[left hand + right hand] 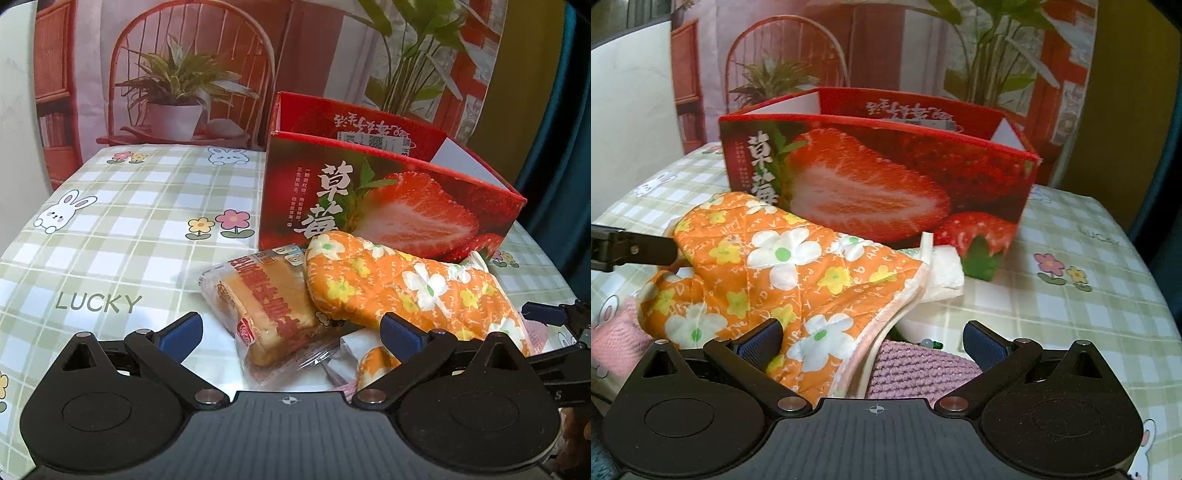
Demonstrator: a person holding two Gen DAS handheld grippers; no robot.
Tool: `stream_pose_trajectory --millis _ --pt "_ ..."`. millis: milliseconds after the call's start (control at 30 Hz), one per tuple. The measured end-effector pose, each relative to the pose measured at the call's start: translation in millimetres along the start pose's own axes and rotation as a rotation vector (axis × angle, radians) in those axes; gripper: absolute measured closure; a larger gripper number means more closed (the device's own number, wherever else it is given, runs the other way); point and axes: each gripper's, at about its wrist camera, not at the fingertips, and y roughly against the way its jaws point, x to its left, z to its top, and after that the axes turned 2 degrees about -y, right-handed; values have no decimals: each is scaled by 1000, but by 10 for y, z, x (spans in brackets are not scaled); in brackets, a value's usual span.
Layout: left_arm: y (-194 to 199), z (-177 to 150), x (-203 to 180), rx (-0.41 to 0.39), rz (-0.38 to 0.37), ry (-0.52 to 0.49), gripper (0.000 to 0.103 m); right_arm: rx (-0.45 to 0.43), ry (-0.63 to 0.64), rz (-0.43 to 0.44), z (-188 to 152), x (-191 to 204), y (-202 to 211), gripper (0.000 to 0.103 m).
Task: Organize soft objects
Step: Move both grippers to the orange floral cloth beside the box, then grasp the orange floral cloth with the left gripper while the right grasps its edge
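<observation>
An orange flowered oven mitt [406, 291] lies on the table in front of a red strawberry box [388, 199] with an open top. A wrapped bread packet [266, 314] rests against the mitt's left side. My left gripper [291, 334] is open, low over the table, with the bread packet and the mitt's thumb between its fingers. In the right wrist view the mitt [783, 273] covers a pink knitted piece [923, 369]. My right gripper [873, 343] is open at the mitt's cuff, its left finger against the fabric. The box [886, 177] stands behind.
A white paper packet [945, 269] lies between mitt and box. Another pink soft item [613, 339] sits at the left. The checked tablecloth [122, 236] is bare left of the box. A printed backdrop stands behind the table. The table edge drops off at the right.
</observation>
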Motion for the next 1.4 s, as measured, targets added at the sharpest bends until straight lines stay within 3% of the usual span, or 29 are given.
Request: stream_pose_trajectory --millis 200,567,733,933,1067,1167,1400 --pt "-6 2 15 5 -20 10 2 -9 -24 -22 5 -62 7 0" --pt "-138 351 1 2 -130 10 28 -36 -16 3 -23 -62 30 1" --pt "-429 461 -107 68 -182 9 36 -42 -21 19 -21 -76 31 4" --pt "-512 361 -127 107 -226 47 42 -52 -38 48 -15 -109 28 9" --pt "-374 286 -94 63 -242 63 59 -69 -59 90 5 -125 47 13" --pt "-287 204 -51 32 -238 80 65 -72 -58 111 11 -107 60 19" --pt "-293 55 49 43 -212 122 67 -73 -74 148 23 -120 92 25"
